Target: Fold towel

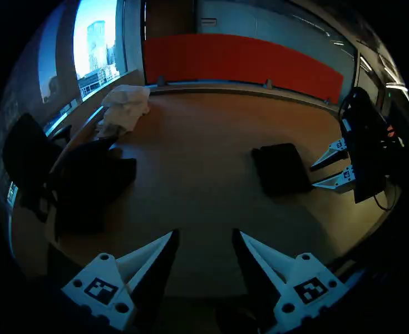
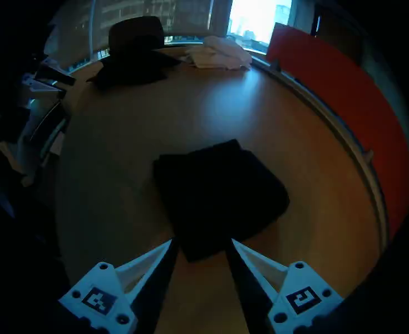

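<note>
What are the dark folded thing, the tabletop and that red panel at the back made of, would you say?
Towel: soft dark cloth, matte; it lies in folded layers with rounded edges.
Table: wood or wood-look laminate, smooth with a slight sheen; window light glints off it.
Red panel: flat, even, matte; fabric-covered or painted, I cannot tell.

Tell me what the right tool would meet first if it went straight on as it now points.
Most likely the dark folded towel: its near corner lies just ahead of the right tool, though its height is unclear.

Towel (image 2: 221, 195) folds, dark heap (image 1: 87, 189) unclear (v. dim)
</note>
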{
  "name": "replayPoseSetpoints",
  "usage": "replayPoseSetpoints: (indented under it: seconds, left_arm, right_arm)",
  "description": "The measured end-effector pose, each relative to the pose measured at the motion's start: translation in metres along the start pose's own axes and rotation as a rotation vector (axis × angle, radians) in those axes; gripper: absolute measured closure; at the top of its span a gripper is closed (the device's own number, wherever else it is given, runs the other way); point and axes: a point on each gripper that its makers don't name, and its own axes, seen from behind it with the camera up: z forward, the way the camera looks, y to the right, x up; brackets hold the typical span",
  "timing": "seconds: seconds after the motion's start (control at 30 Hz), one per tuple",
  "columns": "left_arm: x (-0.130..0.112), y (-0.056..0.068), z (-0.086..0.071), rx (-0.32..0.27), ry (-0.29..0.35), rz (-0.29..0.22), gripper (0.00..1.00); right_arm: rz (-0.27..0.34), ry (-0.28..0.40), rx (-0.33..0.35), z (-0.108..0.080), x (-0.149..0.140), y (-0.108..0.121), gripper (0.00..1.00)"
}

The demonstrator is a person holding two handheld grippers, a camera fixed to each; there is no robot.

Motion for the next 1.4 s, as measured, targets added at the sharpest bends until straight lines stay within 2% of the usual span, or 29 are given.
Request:
replayPoseSetpoints:
  seconds: [0.33, 0.7, 1.03, 1.3, 1.4]
  left_arm:
    - [0.000, 0.001, 0.001, -0.004, -0.001, 0.000, 0.30]
    - [0.000, 0.002, 0.001, -0.005, -0.003, 0.003, 0.30]
    - [0.000, 0.002, 0.003, -0.007, -0.006, 0.006, 0.30]
    - [0.000, 0.002, 0.005, -0.011, -0.010, 0.007, 0.30]
    - [0.001, 0.002, 0.005, -0.012, -0.010, 0.009, 0.30]
  right_arm:
    - [0.042, -0.045, 0.015, 0.009, -0.025, -0.009, 0.39]
    - [0.096, -0.055, 0.026, 0.015, -0.030, -0.014, 0.54]
    - [0.139, -0.051, 0.018, 0.018, -0.029, -0.013, 0.73]
    - [0.161, -0.047, 0.013, 0.019, -0.029, -0.014, 0.73]
    - [0.170, -0.044, 0.016, 0.020, -0.028, -0.014, 0.83]
